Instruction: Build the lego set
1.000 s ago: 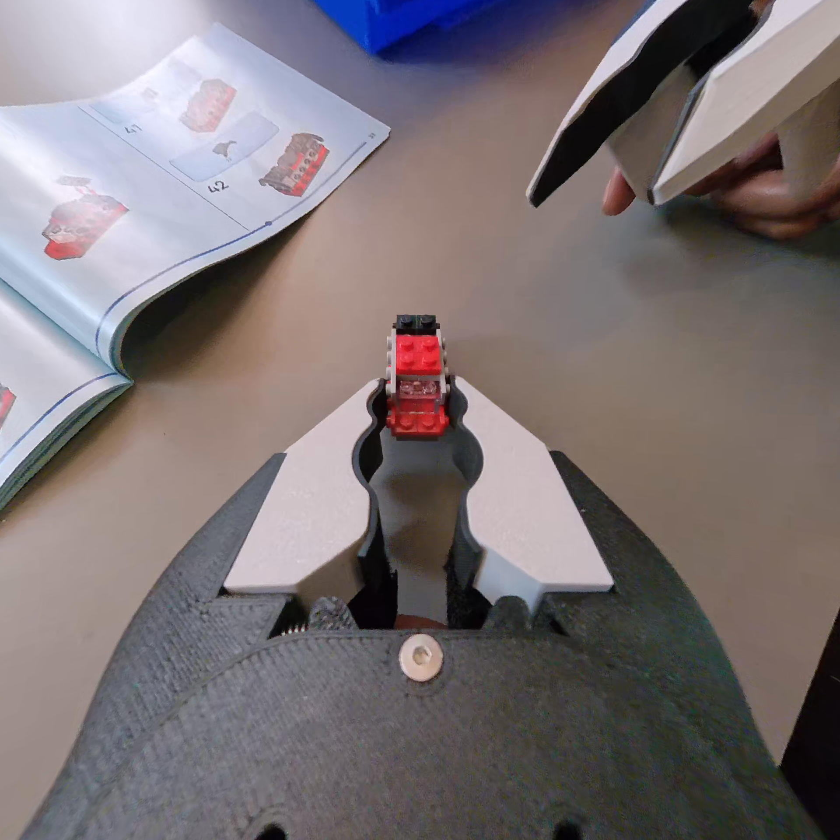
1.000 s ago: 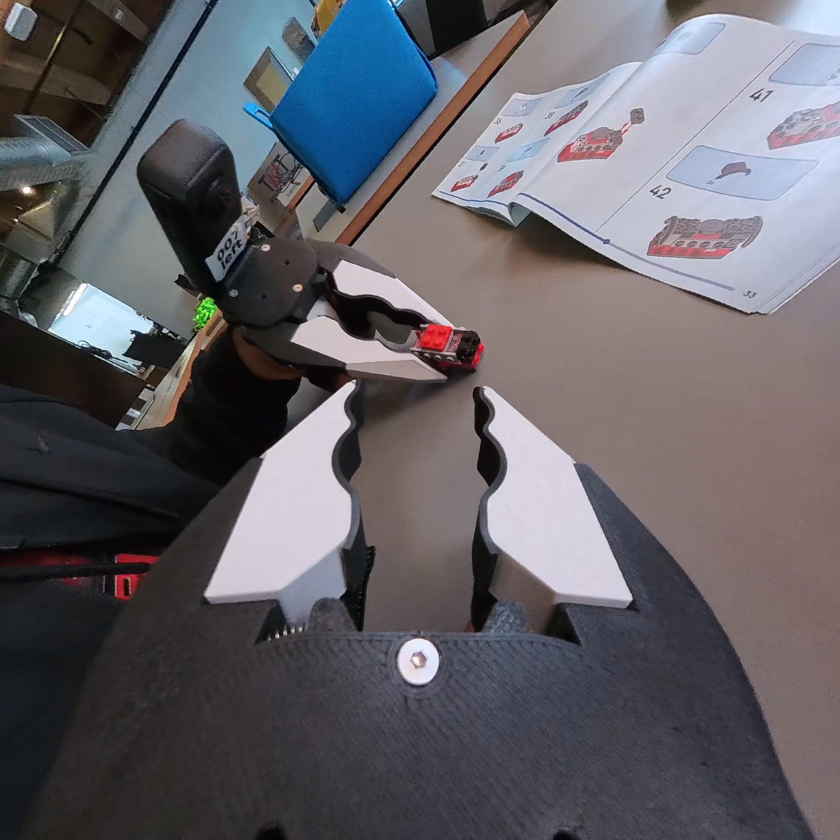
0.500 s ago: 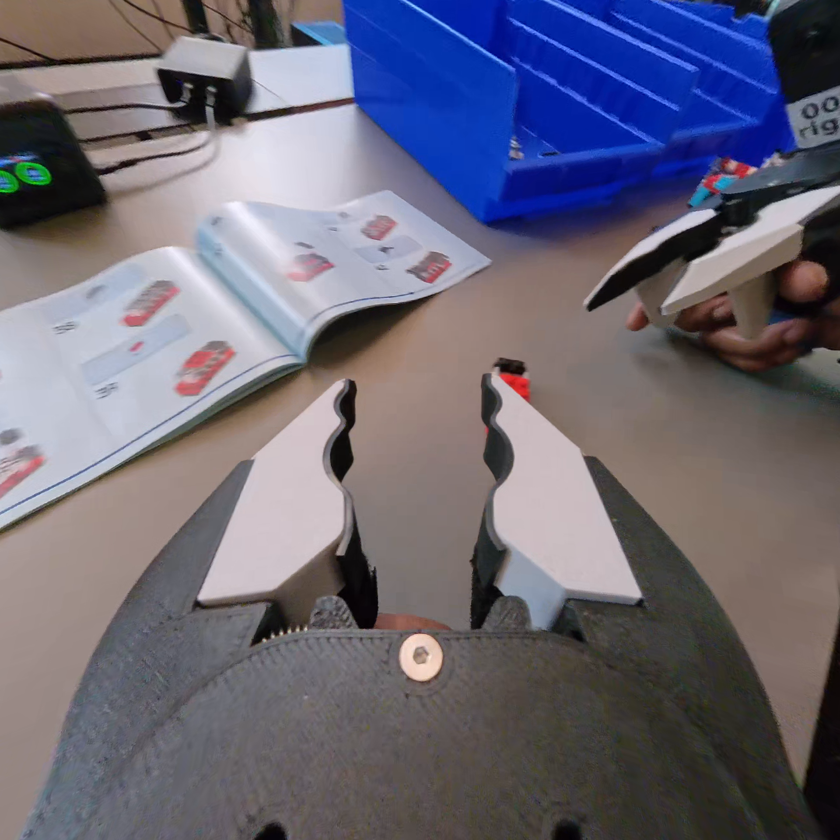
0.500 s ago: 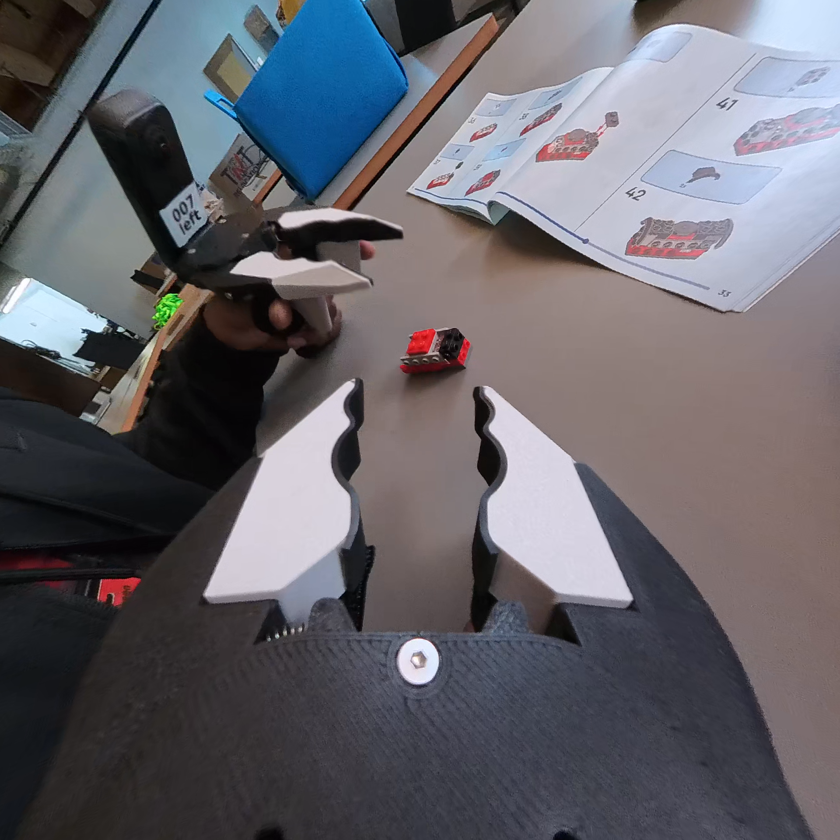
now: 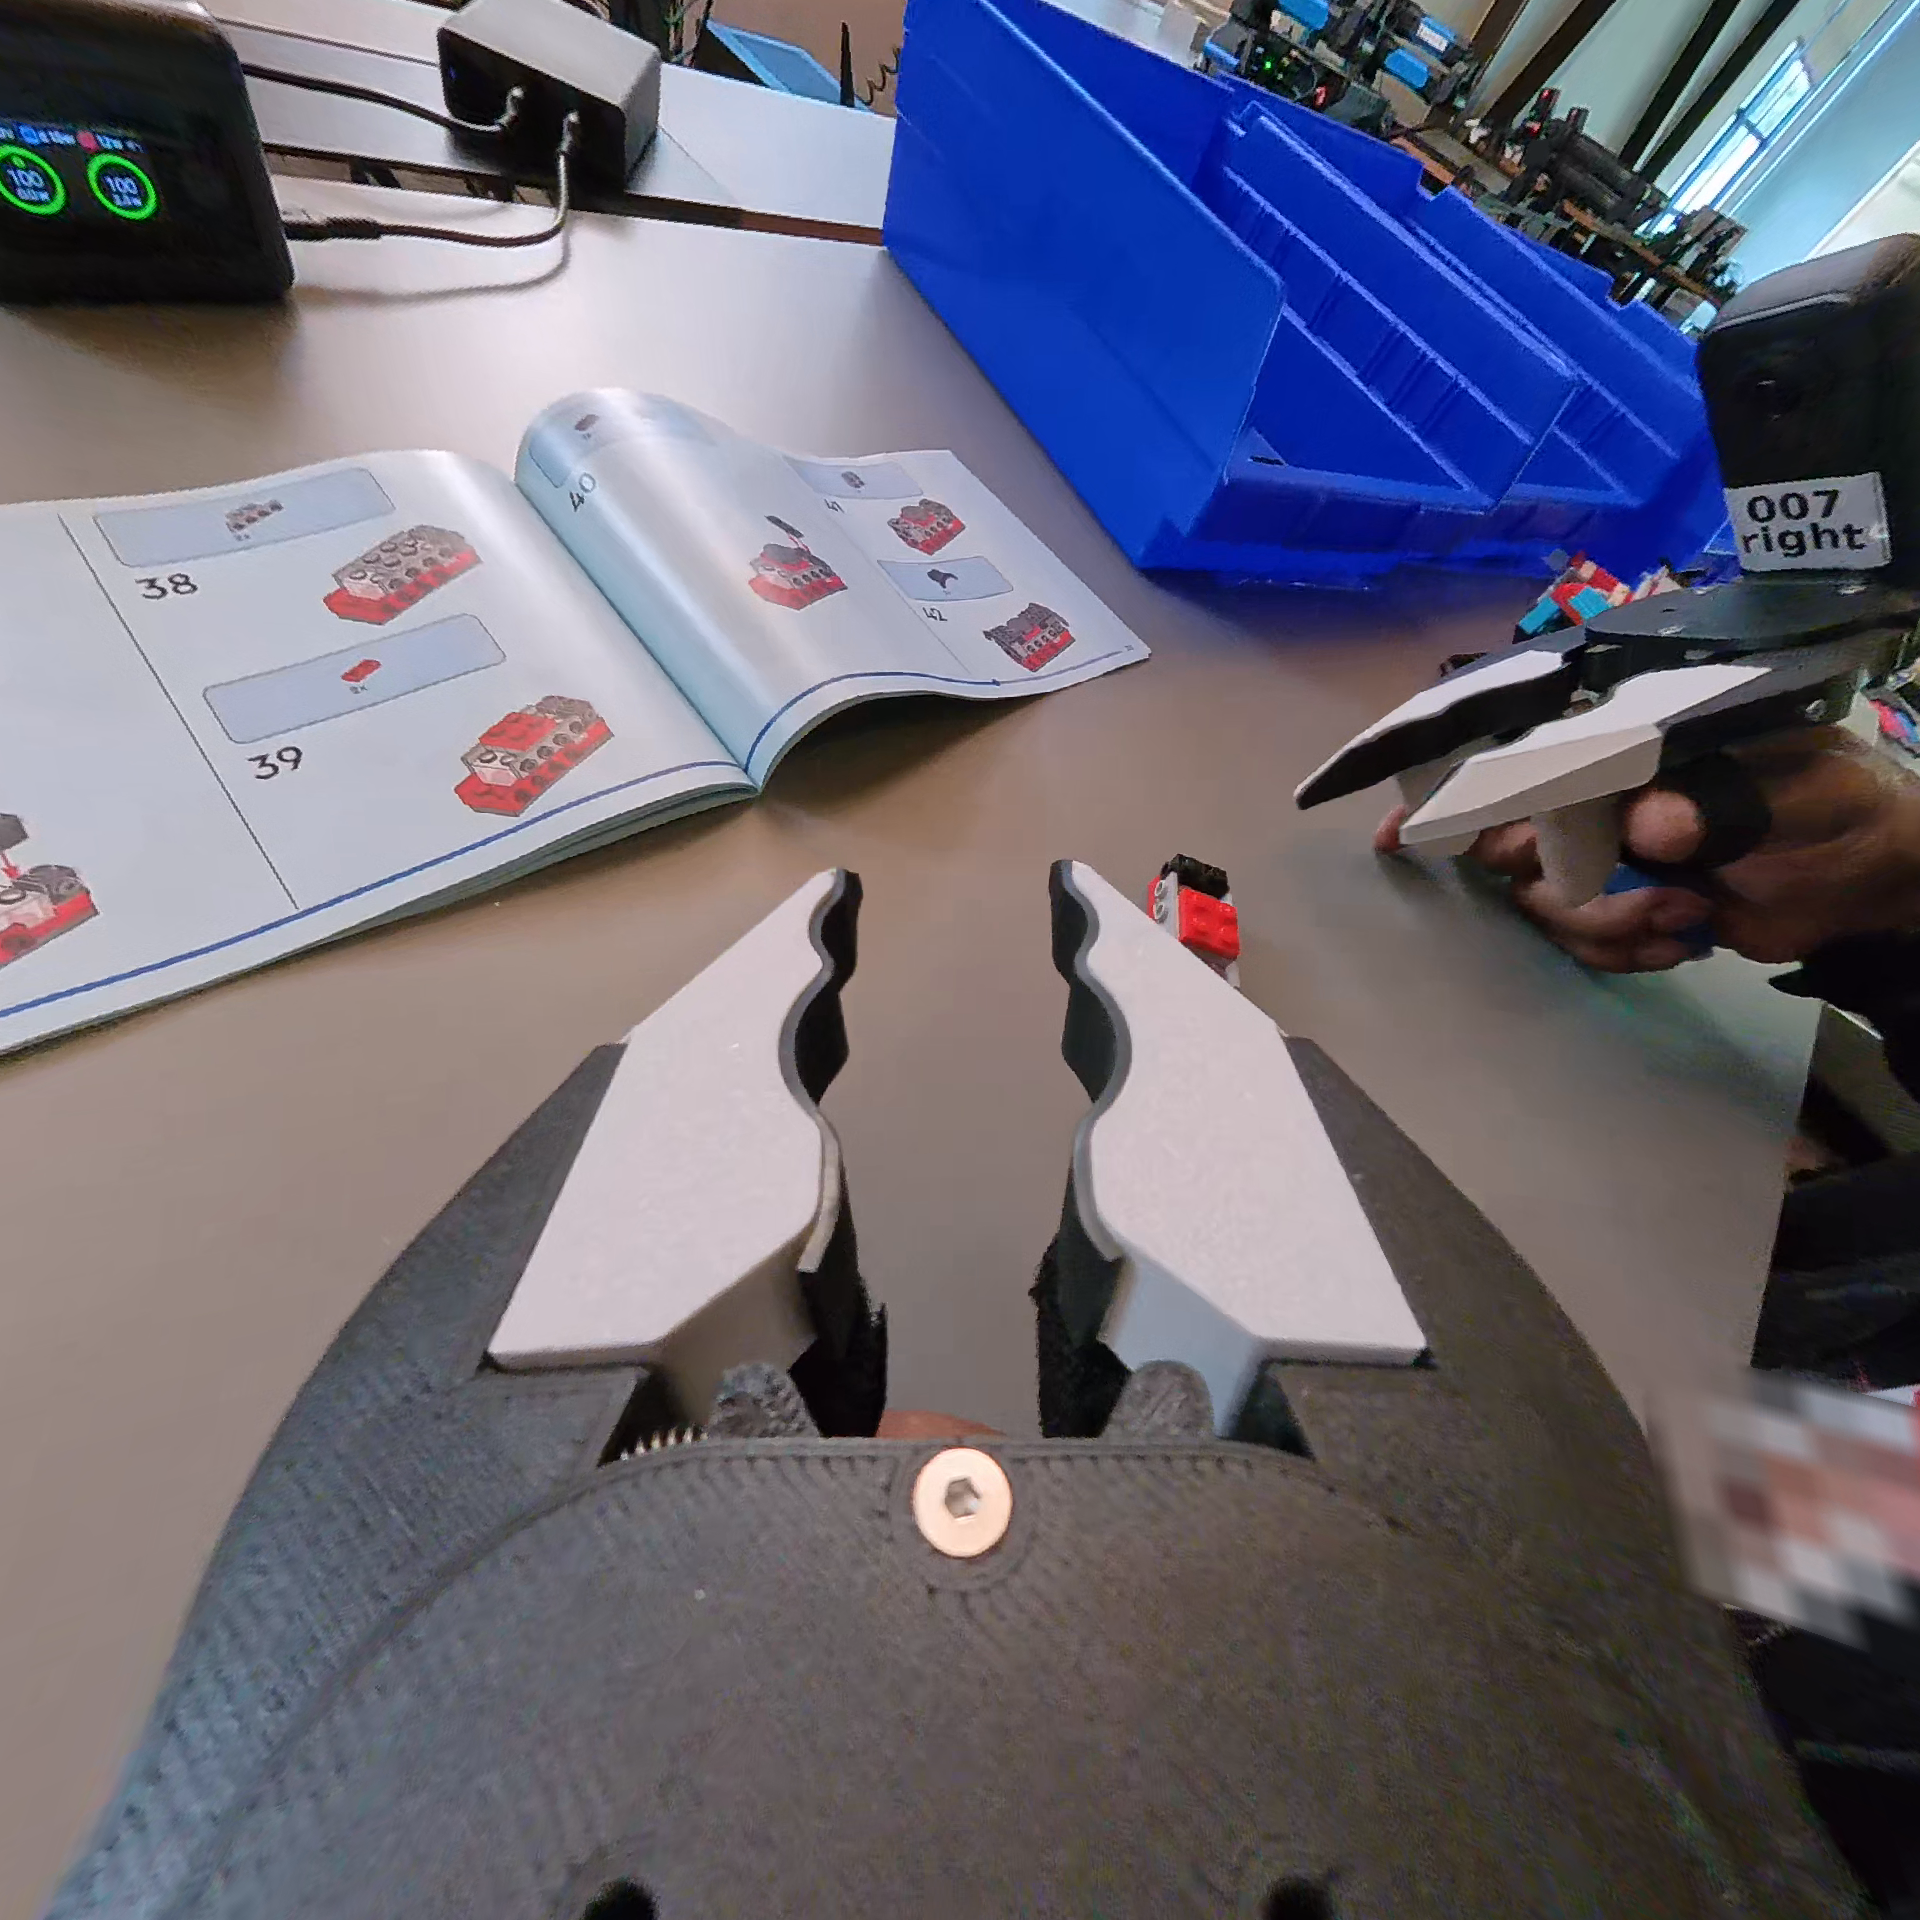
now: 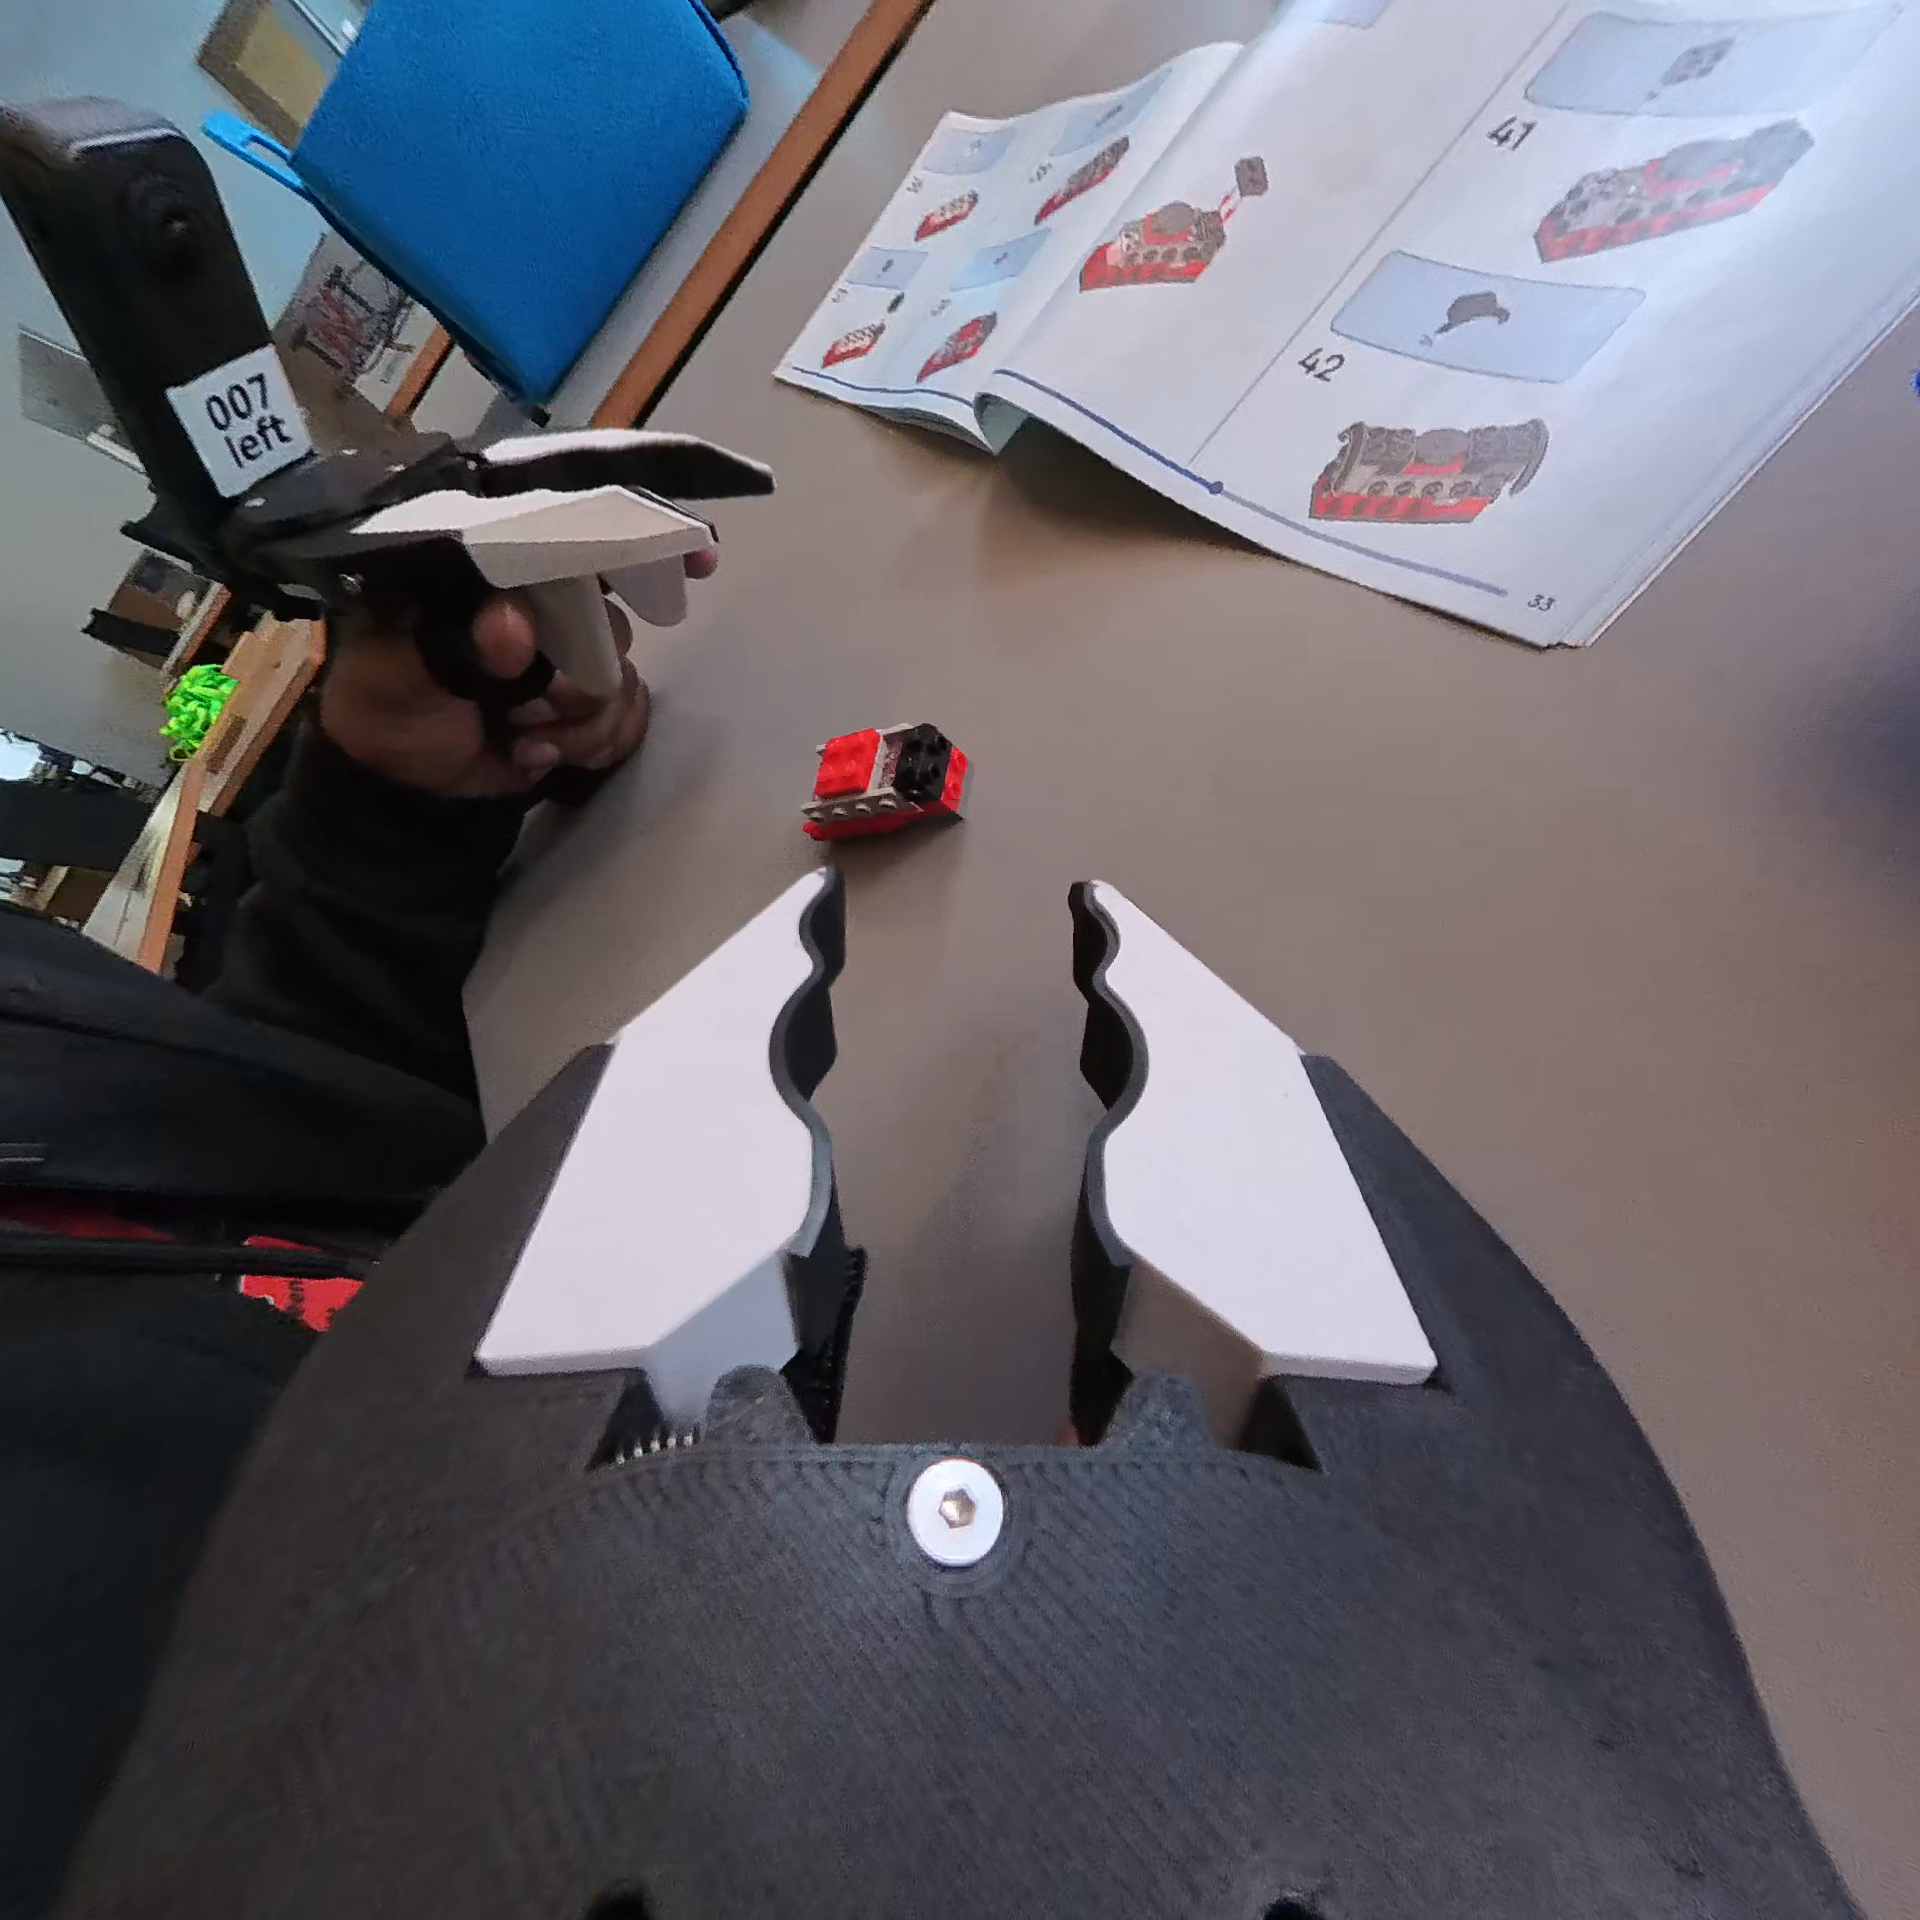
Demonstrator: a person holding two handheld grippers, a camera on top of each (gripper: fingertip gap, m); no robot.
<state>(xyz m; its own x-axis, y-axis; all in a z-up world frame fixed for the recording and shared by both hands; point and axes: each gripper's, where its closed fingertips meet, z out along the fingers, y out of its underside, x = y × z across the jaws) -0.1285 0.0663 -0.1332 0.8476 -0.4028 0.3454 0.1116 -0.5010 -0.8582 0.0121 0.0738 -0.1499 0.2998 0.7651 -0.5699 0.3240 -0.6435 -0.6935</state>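
Count: two grey-fingered black printed grippers, left gripper (image 5: 951, 883) and right gripper (image 6: 951, 899), each with both fingers spread. One small red, grey and black brick model (image 6: 886, 779), just ahead of the right gripper's tips. One open paper instruction booklet (image 5: 436, 665), ahead-left of the left gripper. Blue plastic bins (image 5: 1226, 343) ahead-right, count unclear. One black display box (image 5: 125, 177), one black adapter (image 5: 551, 94) far ahead-left.
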